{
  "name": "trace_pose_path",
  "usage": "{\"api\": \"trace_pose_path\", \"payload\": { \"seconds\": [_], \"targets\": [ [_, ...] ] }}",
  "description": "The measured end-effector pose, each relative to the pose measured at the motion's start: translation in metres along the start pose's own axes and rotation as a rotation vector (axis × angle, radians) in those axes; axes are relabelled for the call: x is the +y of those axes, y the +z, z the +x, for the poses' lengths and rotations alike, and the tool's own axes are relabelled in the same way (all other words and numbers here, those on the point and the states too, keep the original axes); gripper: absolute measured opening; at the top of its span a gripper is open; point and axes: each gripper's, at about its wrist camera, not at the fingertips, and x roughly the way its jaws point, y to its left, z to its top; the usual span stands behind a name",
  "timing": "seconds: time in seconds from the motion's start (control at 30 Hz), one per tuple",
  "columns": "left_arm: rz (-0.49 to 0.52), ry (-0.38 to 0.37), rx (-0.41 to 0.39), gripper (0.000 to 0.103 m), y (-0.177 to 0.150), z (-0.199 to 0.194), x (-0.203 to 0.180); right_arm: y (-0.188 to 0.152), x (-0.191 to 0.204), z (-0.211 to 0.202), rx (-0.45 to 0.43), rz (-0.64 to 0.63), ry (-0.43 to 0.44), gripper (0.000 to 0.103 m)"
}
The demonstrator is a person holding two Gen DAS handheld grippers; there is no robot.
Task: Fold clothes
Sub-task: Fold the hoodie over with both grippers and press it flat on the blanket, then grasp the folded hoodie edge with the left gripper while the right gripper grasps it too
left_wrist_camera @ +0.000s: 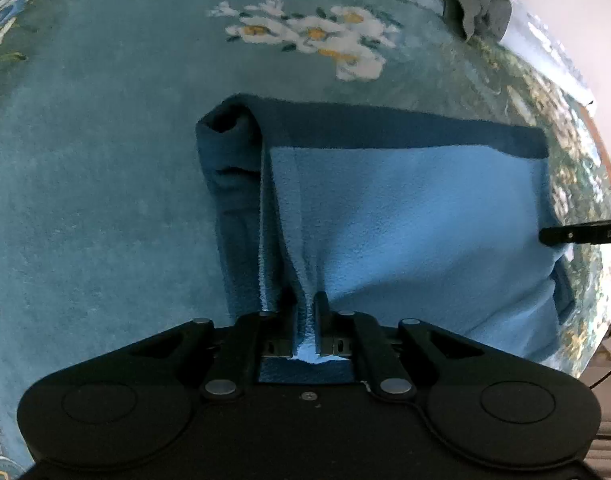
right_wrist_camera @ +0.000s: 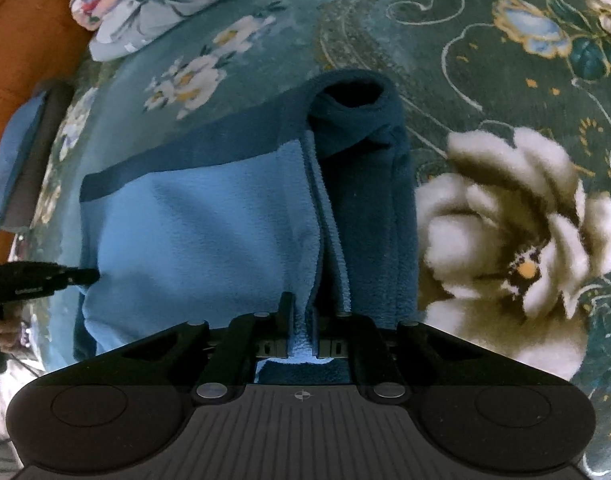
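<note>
A light blue fleece garment (left_wrist_camera: pixel 405 220) with a dark blue band and dark blue sleeves lies on a teal flowered carpet. My left gripper (left_wrist_camera: pixel 305 300) is shut on a pinch of its near left edge, beside the folded dark sleeve (left_wrist_camera: pixel 233 184). My right gripper (right_wrist_camera: pixel 303 300) is shut on the garment (right_wrist_camera: pixel 205 232) at its near right edge, next to the other dark sleeve (right_wrist_camera: pixel 369 200). Each gripper shows in the other's view: the right gripper's black tip (left_wrist_camera: pixel 581 234) at the far right, the left gripper (right_wrist_camera: pixel 37 278) at the far left.
A pile of other clothes (right_wrist_camera: pixel 145 4) lies at the carpet's far edge, also seen as the clothes pile (left_wrist_camera: pixel 477 4). An orange sofa (right_wrist_camera: pixel 21 40) stands at the left. A big white flower pattern (right_wrist_camera: pixel 517 216) marks the carpet to the right. A hand (right_wrist_camera: pixel 3 330) holds the left gripper.
</note>
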Motion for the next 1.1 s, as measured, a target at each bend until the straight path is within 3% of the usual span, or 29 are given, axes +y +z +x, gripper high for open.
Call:
{"api": "trace_pose_path", "payload": {
  "seconds": [0.07,0.17,0.2,0.3,0.43,0.57,0.7,0.83,0.9,1.1],
  "targets": [
    [0.006,-0.009,-0.033,0.007,0.0,-0.012,-0.001,-0.001,0.002,-0.007,-0.009,0.0,0.019,0.009],
    [-0.016,-0.034,-0.089,0.023,0.003,-0.04,0.001,-0.003,0.003,-0.026,-0.051,0.007,0.084,0.016],
    [-0.018,-0.031,-0.109,0.026,0.006,-0.049,0.002,-0.004,0.004,-0.034,-0.069,0.005,0.085,0.022],
    [-0.02,-0.003,-0.217,0.031,0.022,-0.078,0.004,0.0,0.003,-0.06,-0.15,0.018,0.062,0.022],
    [0.024,0.024,-0.29,0.034,0.063,-0.076,-0.012,0.028,0.014,-0.066,-0.254,0.002,0.03,0.022],
    [0.083,0.043,-0.274,0.034,0.097,-0.041,-0.035,0.07,0.04,-0.035,-0.249,-0.064,-0.028,0.012],
    [0.05,0.038,-0.23,0.033,0.105,-0.009,-0.038,0.096,0.06,-0.002,-0.217,-0.126,-0.052,0.011],
    [0.05,0.058,-0.166,0.033,0.088,0.009,-0.036,0.091,0.06,0.013,-0.142,-0.148,-0.108,0.011],
    [0.048,0.068,-0.14,0.033,0.078,0.018,-0.032,0.082,0.048,0.018,-0.111,-0.113,-0.127,0.005],
    [-0.038,0.054,-0.141,0.033,0.073,0.032,-0.015,0.071,0.027,0.025,-0.091,-0.026,-0.105,0.002]
  ]
}}
